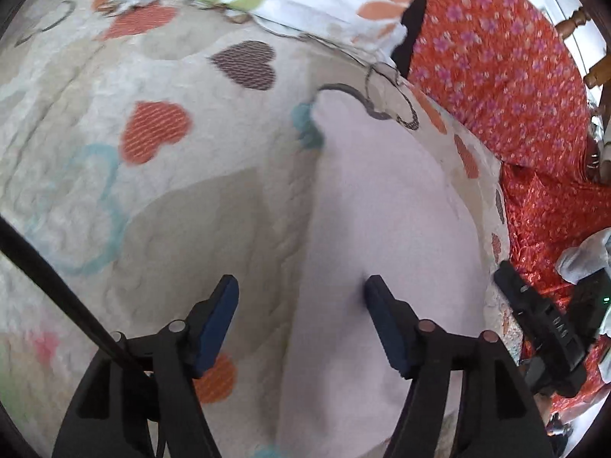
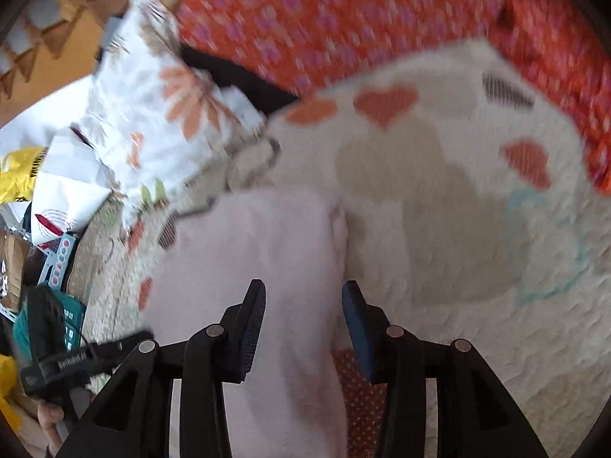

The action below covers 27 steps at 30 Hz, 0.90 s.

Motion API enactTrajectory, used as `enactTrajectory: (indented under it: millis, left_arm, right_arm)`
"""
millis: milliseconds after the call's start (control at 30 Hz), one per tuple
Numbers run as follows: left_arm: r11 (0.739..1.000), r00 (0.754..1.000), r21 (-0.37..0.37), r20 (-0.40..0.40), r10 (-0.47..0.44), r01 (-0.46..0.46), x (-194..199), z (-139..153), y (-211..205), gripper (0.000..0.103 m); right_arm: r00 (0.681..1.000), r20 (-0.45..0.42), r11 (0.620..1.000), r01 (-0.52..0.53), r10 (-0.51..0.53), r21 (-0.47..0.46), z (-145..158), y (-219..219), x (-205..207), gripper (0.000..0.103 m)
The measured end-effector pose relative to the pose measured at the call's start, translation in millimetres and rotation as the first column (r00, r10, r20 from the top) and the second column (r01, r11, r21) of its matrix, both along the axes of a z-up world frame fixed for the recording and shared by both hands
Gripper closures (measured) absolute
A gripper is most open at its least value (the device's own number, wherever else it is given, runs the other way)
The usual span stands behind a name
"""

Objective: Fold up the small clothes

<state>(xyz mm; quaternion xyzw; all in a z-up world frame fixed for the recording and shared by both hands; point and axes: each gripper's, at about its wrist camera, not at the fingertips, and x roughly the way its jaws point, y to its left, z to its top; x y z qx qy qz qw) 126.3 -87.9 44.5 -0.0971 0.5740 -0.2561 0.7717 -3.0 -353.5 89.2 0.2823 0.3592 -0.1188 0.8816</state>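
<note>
Hovering over pink cloth [image 1: 382, 210] | left gripper [image 1: 301, 294] parted, empty | right gripper [image 2: 303, 297] parted, empty

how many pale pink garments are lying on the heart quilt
1. The pale pink garment lies flat on the heart quilt, below both open claws, beside the red floral fabric. Others may be hidden off-frame.

One pale pink garment [image 1: 385, 206] on one heart-print quilt [image 1: 114, 175]. One red floral cloth [image 1: 496, 68], one white flowered cloth [image 2: 160, 122], possibly a pillow. Two hand-held grippers: left hand-held gripper [image 1: 301, 297], right hand-held gripper [image 2: 303, 301].
</note>
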Motion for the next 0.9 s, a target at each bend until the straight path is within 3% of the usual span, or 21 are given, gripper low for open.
enactTrajectory:
  millis: [67,133,200,267,333,400,467,533,667,800,833,867,900]
  left_arm:
    - [1.000,0.999,0.013,0.028,0.018,-0.019,-12.0,5.0,9.5,0.034]
    - [0.999,0.997,0.037,0.073,0.030,-0.032,-25.4,10.1,20.4,0.034]
    - [0.997,0.991,0.057,0.128,0.039,-0.047,-43.7,13.2,31.8,0.032]
    - [0.997,0.986,0.063,0.161,0.034,-0.045,-56.5,17.1,39.2,0.032]
    - [0.998,0.981,0.058,0.192,0.022,-0.033,-67.8,21.5,44.8,0.030]
    - [0.998,0.973,0.066,0.229,0.008,-0.024,-77.4,26.0,48.9,0.029]
    - [0.997,0.964,0.078,0.267,-0.012,-0.010,-83.1,29.6,45.7,0.028]
    - [0.996,0.952,0.091,0.301,-0.051,0.024,-89.2,32.6,37.3,0.028]
    - [0.984,0.936,0.147,0.322,-0.143,0.100,-100.1,27.1,12.2,0.028]
    - [0.965,0.930,0.214,0.300,-0.212,0.151,-110.4,7.0,-4.9,0.028]
    - [0.961,0.930,0.227,0.294,-0.220,0.155,-112.1,3.0,-7.4,0.028]
    - [0.957,0.930,0.241,0.289,-0.228,0.160,-113.6,-1.8,-9.3,0.028]
    - [0.953,0.928,0.255,0.288,-0.235,0.162,-114.3,-6.2,-10.3,0.028]
  right_arm:
    - [0.999,0.034,0.999,-0.033,0.033,0.010,8.2,12.0,-0.4,0.056]
    - [0.992,0.067,0.989,-0.116,0.110,0.089,7.7,25.2,-0.1,0.056]
    - [0.973,0.087,0.939,-0.230,0.215,0.254,-5.5,36.7,2.4,0.056]
    - [0.960,0.047,0.903,-0.274,0.274,0.330,-21.9,41.0,0.2,0.056]
    - [0.962,-0.054,0.923,-0.242,0.269,0.301,-35.3,38.9,-11.6,0.059]
    - [0.959,-0.223,0.977,-0.141,0.174,0.159,-45.3,27.2,-35.2,0.067]
    - [0.956,-0.290,0.999,-0.045,0.049,0.020,-42.3,14.3,-61.7,0.061]
    - [0.962,-0.274,1.000,0.003,-0.009,-0.023,-35.1,4.7,-82.9,0.061]
    - [0.987,-0.150,0.997,-0.053,0.061,0.056,-17.6,10.9,-100.3,0.061]
    - [0.962,-0.248,0.990,-0.129,0.114,-0.049,-30.7,40.6,-82.8,0.054]
    - [0.957,-0.258,0.989,-0.147,0.136,-0.023,-38.1,40.3,-82.8,0.057]
    - [0.955,-0.240,0.985,-0.166,0.173,0.046,-46.7,40.8,-84.0,0.085]
    - [0.956,-0.211,0.977,-0.181,0.202,0.115,-49.7,39.1,-83.6,0.091]
